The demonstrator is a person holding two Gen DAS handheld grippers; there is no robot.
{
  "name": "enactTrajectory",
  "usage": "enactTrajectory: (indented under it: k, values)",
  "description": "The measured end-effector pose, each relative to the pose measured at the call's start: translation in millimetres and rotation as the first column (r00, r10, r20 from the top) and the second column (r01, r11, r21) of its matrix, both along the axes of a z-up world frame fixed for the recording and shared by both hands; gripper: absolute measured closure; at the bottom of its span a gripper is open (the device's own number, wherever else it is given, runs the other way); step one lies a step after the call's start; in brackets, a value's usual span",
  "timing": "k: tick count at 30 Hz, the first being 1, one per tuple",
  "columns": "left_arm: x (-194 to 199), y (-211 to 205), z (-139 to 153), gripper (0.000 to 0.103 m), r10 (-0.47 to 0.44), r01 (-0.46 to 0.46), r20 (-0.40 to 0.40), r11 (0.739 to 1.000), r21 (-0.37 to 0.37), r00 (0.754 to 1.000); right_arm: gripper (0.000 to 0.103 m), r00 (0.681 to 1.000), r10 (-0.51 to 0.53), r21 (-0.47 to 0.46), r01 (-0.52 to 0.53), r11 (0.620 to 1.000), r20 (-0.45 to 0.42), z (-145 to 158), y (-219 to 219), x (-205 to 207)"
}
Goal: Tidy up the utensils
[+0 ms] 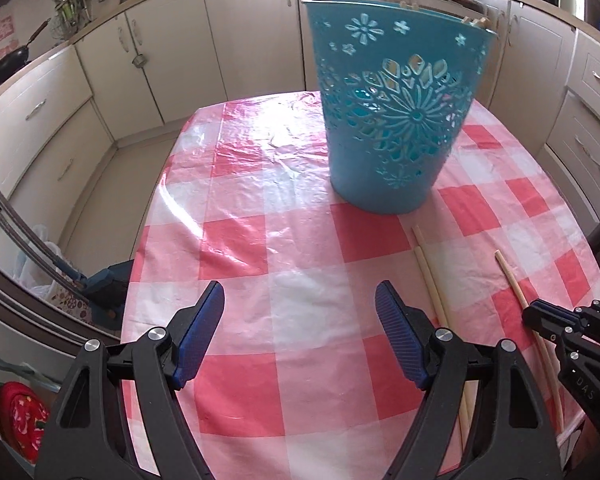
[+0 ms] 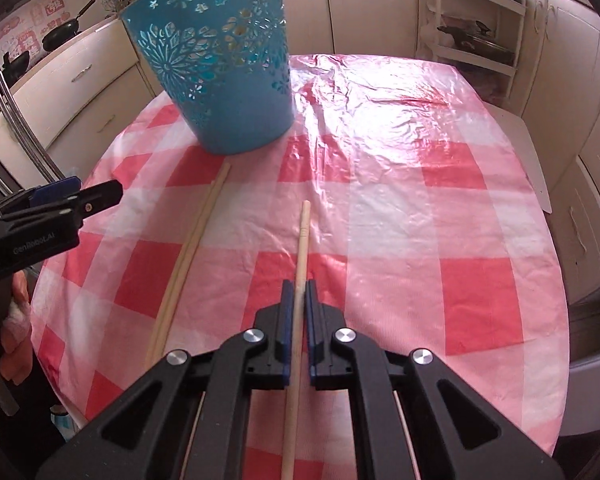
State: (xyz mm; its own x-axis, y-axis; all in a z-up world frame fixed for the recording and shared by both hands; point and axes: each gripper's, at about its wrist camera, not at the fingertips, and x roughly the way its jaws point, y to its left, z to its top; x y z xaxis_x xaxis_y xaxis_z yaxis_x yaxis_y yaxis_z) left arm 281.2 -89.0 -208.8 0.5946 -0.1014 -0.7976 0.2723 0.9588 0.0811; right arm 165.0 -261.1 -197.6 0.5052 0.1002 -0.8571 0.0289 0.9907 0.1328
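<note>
A tall blue cut-out basket (image 1: 392, 108) stands on the red-and-white checked tablecloth (image 1: 260, 240); it also shows in the right wrist view (image 2: 228, 76). My left gripper (image 1: 300, 300) is open and empty, low over the cloth in front of the basket. My right gripper (image 2: 299, 292) is shut on a single wooden chopstick (image 2: 302, 240) that points toward the basket; the same chopstick (image 1: 516, 284) shows in the left wrist view. A pair of chopsticks (image 2: 192, 248) lies on the cloth to its left, also seen in the left wrist view (image 1: 430, 272). More thin sticks lie under the right gripper.
Cream kitchen cabinets (image 1: 172, 52) ring the table. A black wok (image 2: 64, 34) sits on the counter at left. A white shelf rack (image 2: 472, 36) stands behind the table at right. A blue chair back (image 1: 108, 284) is at the table's left edge.
</note>
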Motion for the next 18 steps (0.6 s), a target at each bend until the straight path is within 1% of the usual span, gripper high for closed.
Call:
enactTrajectory:
  k: [4,7,9,13,17,18]
  values:
    - [-7.6,-9.2,-5.0,0.028,-0.033,0.034,-0.007,0.999,0.021,0.999,0.096,1.000,0.004,-0.007,-0.004,1.000,0.013,-1.2,2.3,2.3]
    - [-10.3,-11.7,-8.9,0.028,-0.048,0.048,-0.018,0.999,0.021,0.999,0.096,1.000,0.002,-0.009,-0.002,1.000,0.025,-2.0,2.4,3.7]
    - [-11.8,-13.2,-11.7,0.028,-0.063,0.063,-0.038,0.998,0.001,0.997,0.096,0.999,-0.003,-0.006,0.003,1.000,0.033,-2.5,1.9,5.0]
    - [-13.7,-18.8,-19.6,0.028,-0.105,0.099,-0.098,0.993,-0.064,0.990,0.096,0.999,-0.016,0.016,0.015,1.000,0.043,-3.2,-1.9,5.6]
    - [-16.2,-29.1,-29.4,0.028,-0.121,0.114,-0.125,0.992,-0.058,0.985,0.096,0.999,-0.016,0.036,0.014,0.999,0.047,-3.7,-5.1,4.6]
    - [-16.3,-30.1,-29.3,0.028,-0.121,0.113,-0.126,0.991,-0.074,0.985,0.096,0.999,-0.016,0.041,0.014,0.999,0.048,-3.8,-5.7,4.5]
